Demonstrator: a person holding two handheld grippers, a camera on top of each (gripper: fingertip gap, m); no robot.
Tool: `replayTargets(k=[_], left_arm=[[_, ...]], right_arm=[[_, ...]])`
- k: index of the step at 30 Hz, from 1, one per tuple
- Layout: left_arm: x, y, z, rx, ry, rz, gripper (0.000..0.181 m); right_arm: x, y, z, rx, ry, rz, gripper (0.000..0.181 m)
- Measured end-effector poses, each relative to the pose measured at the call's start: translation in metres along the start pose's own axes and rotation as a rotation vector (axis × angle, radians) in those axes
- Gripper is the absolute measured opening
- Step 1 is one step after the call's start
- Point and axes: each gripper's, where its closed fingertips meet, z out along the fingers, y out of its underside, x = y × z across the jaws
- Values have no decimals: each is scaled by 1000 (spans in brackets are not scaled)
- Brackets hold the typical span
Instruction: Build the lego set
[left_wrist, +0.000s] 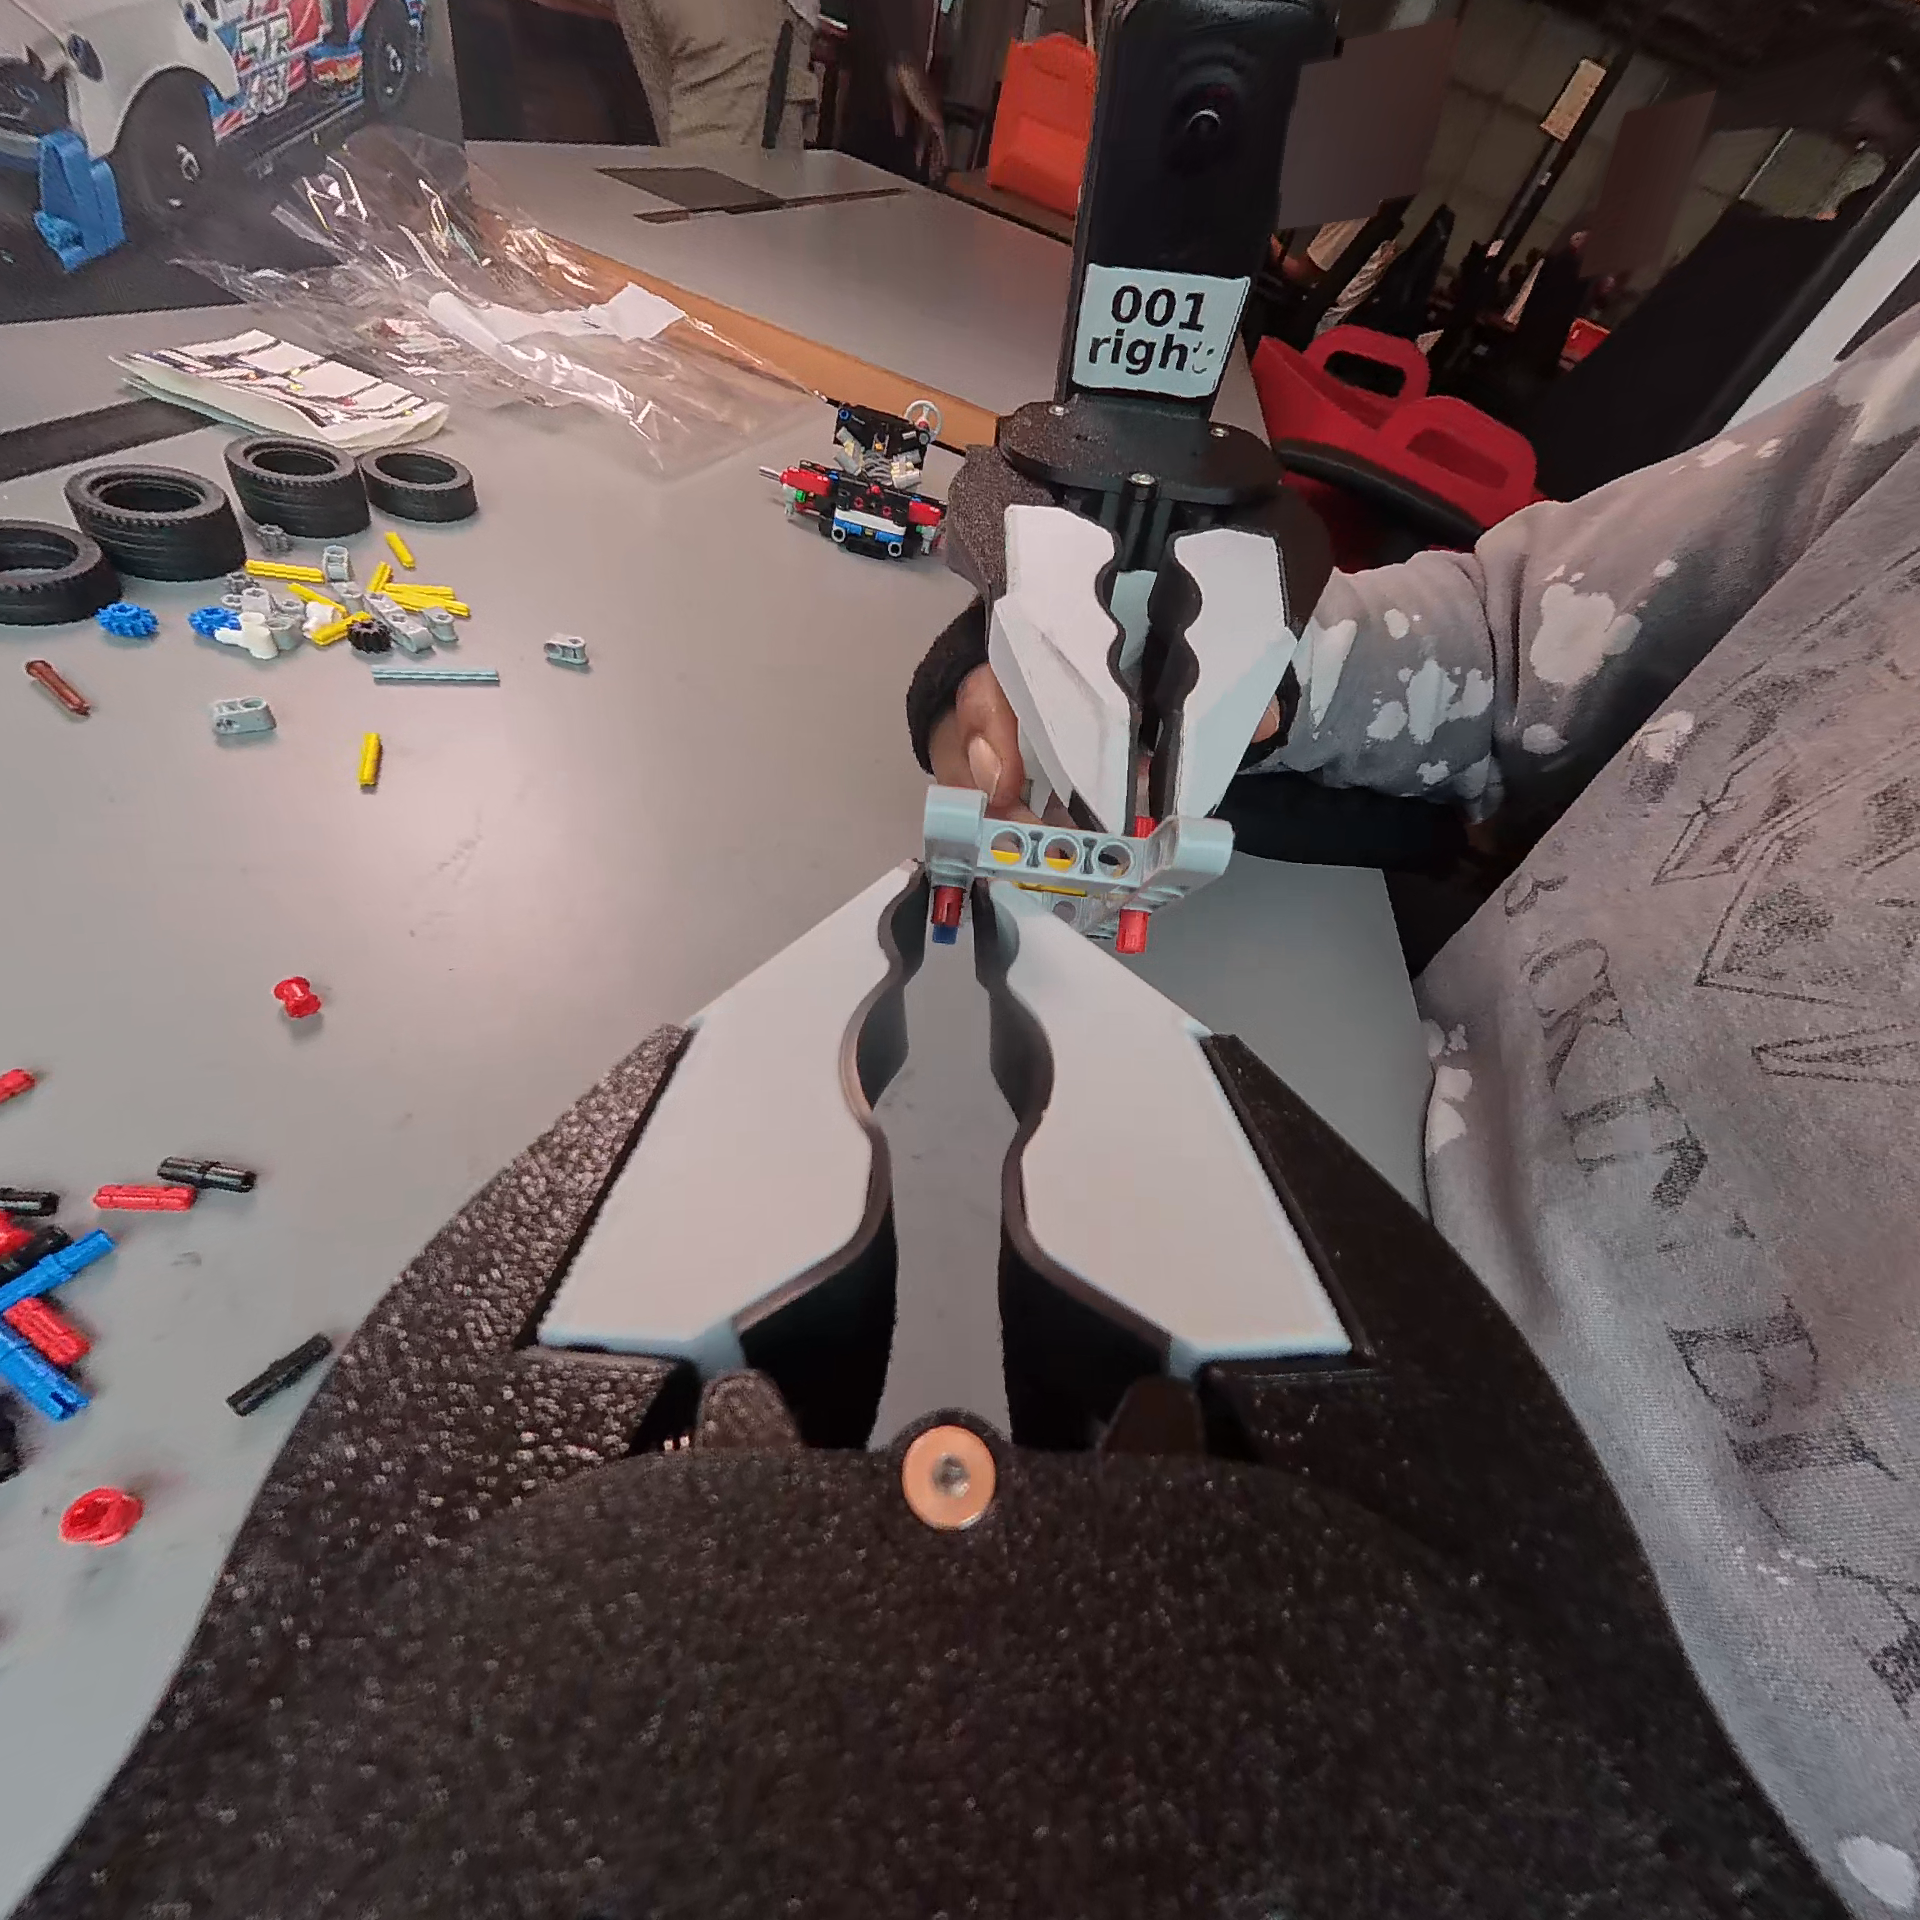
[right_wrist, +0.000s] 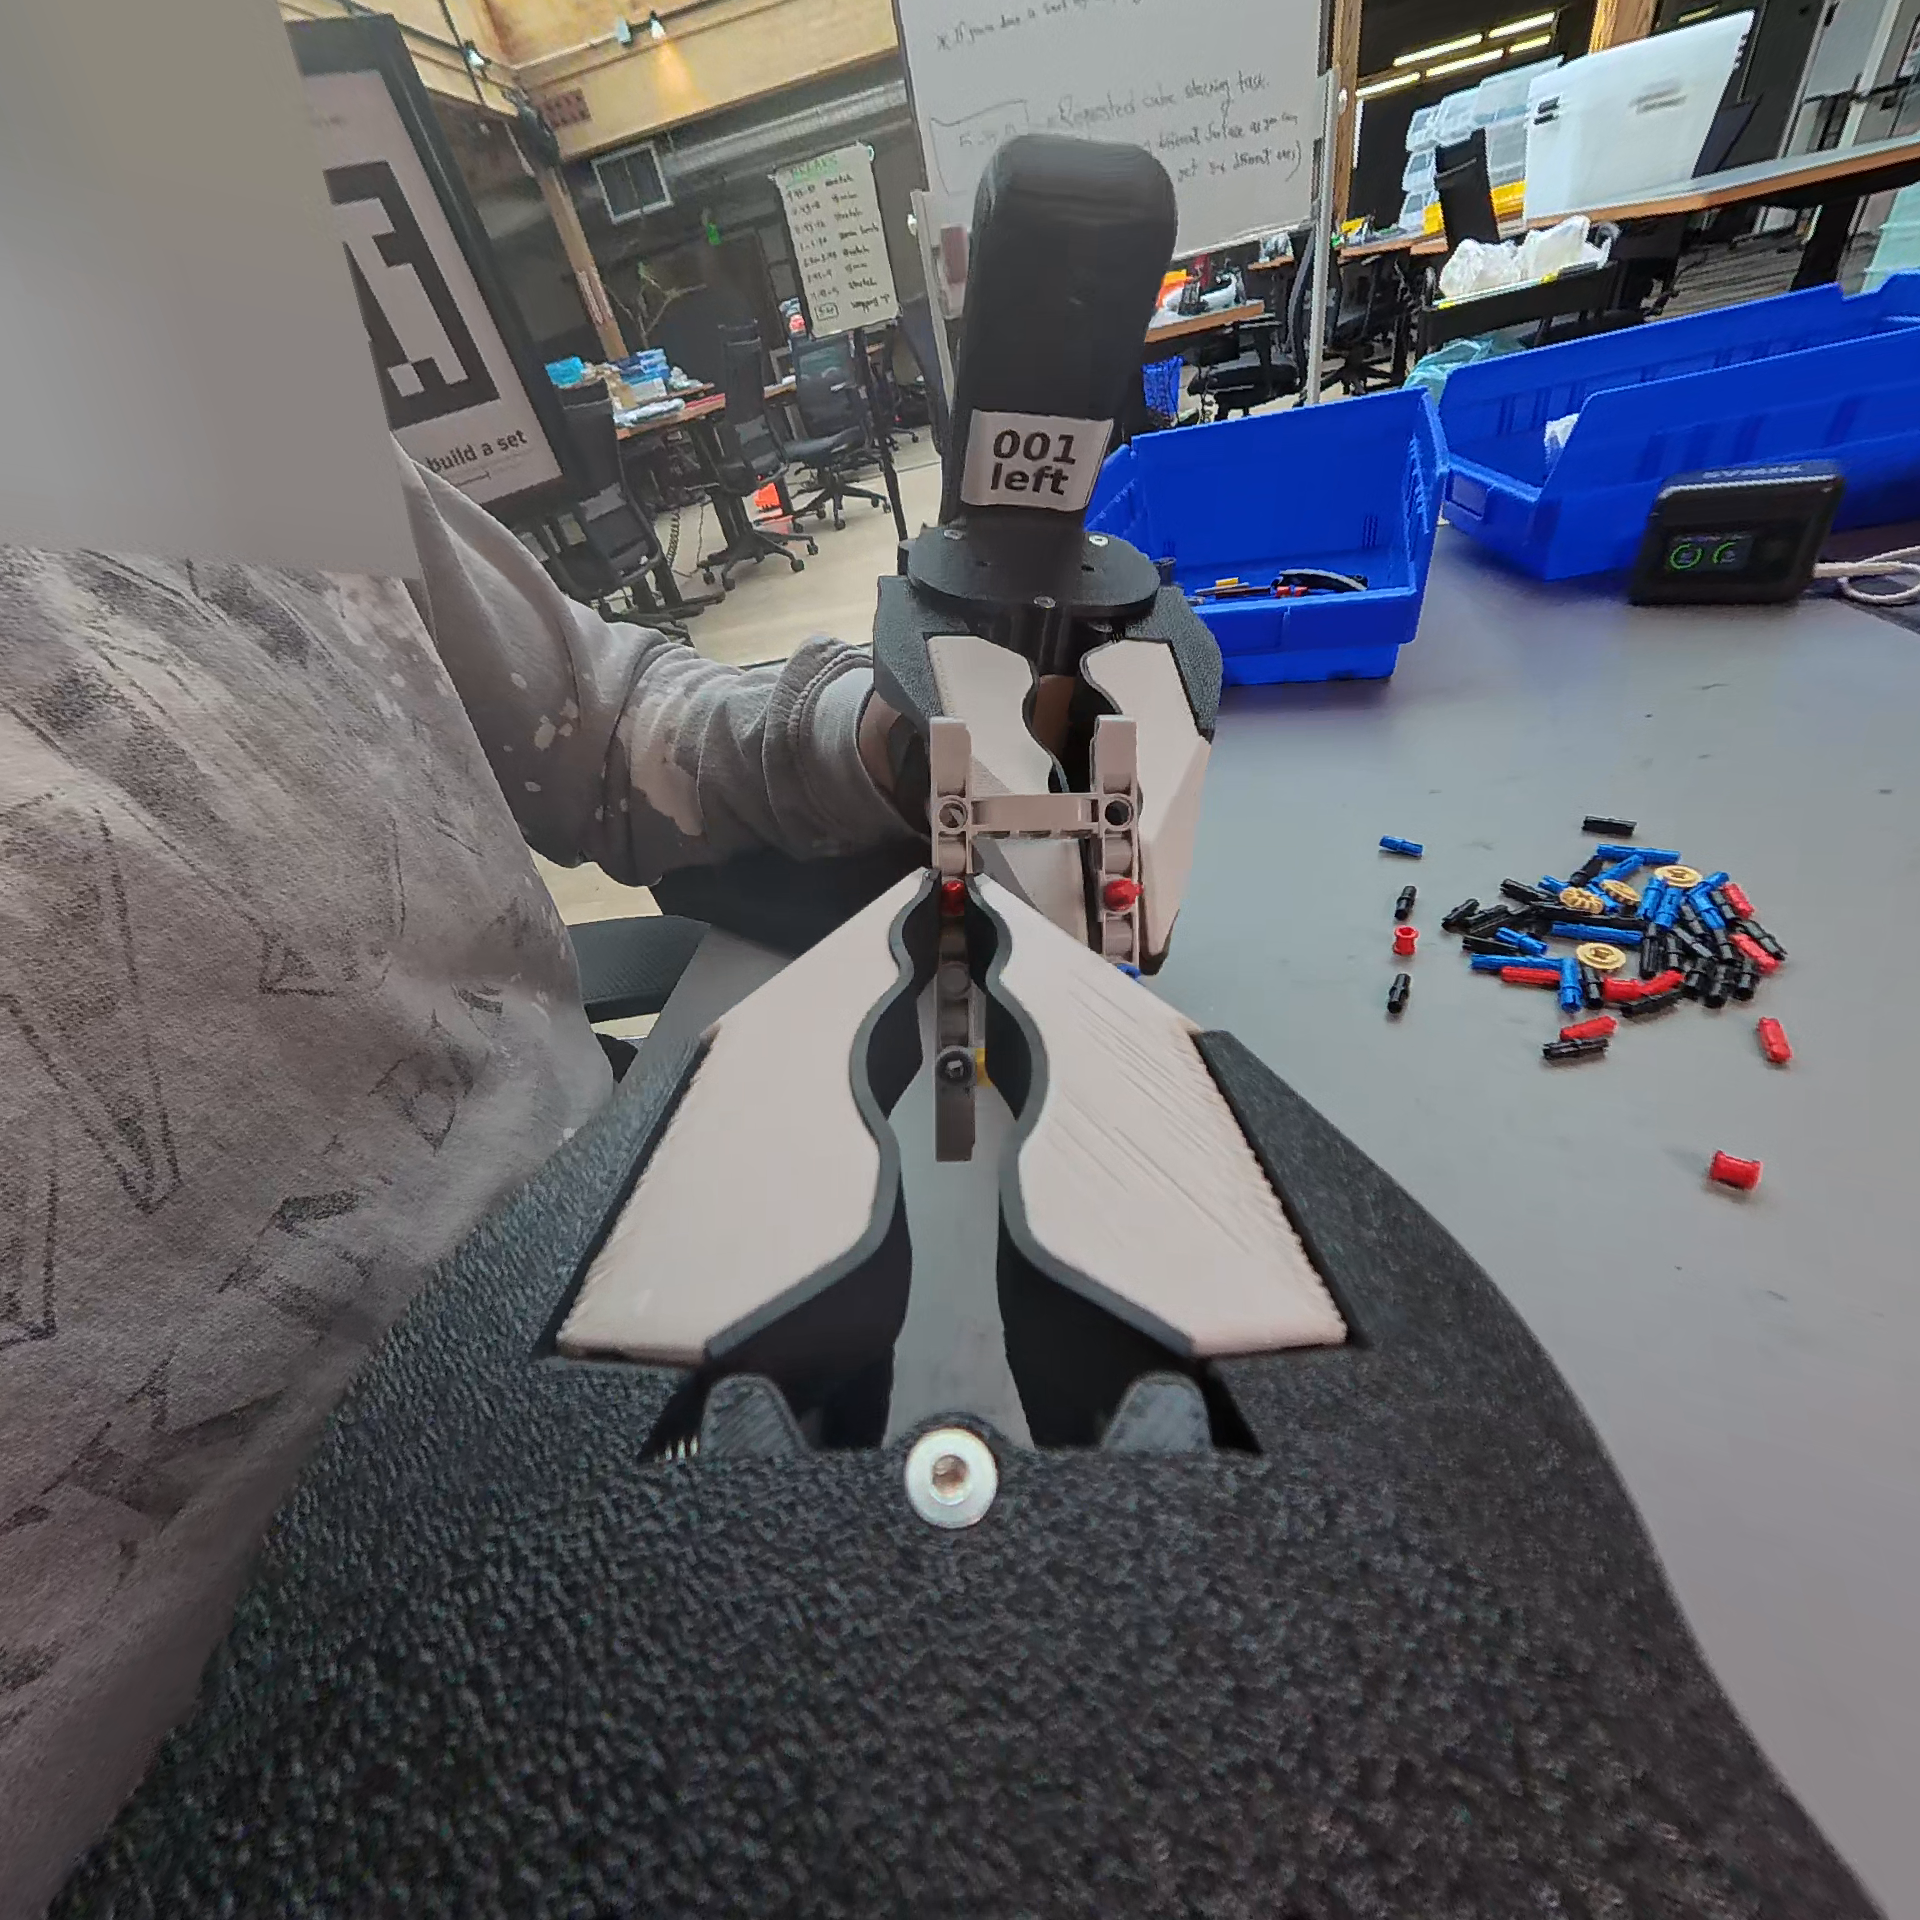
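While both grippers meet above the near edge of the grey tabletop (left_wrist: 623, 935), they share one small light-grey Lego beam frame with red pins (left_wrist: 1075, 857), held clear of the table between them. The left gripper (left_wrist: 951, 920) has its pale fingers drawn narrow, its tips pinching the frame's left post where a red-and-blue pin hangs; the right gripper (right_wrist: 951, 894) is likewise nearly closed, clamped on a long grey beam of the same frame that runs back between its fingers. Each gripper faces the other, the partner standing at twelve o'clock in either wrist view. Of containers, the right wrist view shows blue plastic bins (right_wrist: 1288, 540) at one to two o'clock; the nearest holds a few small loose parts, too small to name. Beside the bins sits a small black device with a lit screen (right_wrist: 1735, 530). At three o'clock lies a heap of black, blue and red connector pins (right_wrist: 1621, 935). In the left wrist view, black rubber tyres (left_wrist: 208, 509) and a scatter of yellow and grey pieces (left_wrist: 343, 608) lie at ten o'clock, a partly built black Lego chassis (left_wrist: 868, 488) at twelve, clear plastic bags (left_wrist: 499, 312) behind. A person's grey mottled sleeve (left_wrist: 1507, 665) fills the right side.
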Motion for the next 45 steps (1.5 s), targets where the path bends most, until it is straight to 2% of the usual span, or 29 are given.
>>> replayTargets(k=[3,4,8,12,13,15,17,24,39,40,41,42,43,45], left_arm=[[4,-9,-3,55,51,-43,7],[1,-11,-6,71,50,-51,13],[2,-17,-12,130,99,-111,54],[9,-18,6,116,105,-101,80],[12,-17,11,102,113,-98,79],[16,-15,16,84,117,-84,56],[15,-14,14,79,97,-45,45],[24,-33,3,161,106,7,45],[38,-38,-3,194,124,91,44],[39,-42,-6,217,127,98,44],[40,-56,-22,307,154,81,46],[31,-78,-51,435,150,27,45],[22,-88,-72,501,110,24,40],[26,-72,-56,400,67,115,45]], right_arm=[[0,-16,-7,109,-33,72,3],[5,-24,-12,157,-21,94,3],[17,-32,-23,231,-19,203,2],[12,-21,-8,184,-24,195,2],[12,-19,-4,172,-16,185,2],[9,-14,2,141,-12,147,3],[7,-16,2,150,-13,137,2],[-4,-31,-3,229,-83,159,0],[-17,-27,-7,159,-137,89,1],[-17,-27,-8,161,-140,92,0],[-11,-30,-18,197,-129,114,0],[3,-33,-34,235,-77,137,0],[8,-32,-40,230,-47,127,0],[-2,-26,-19,198,-54,97,0]])
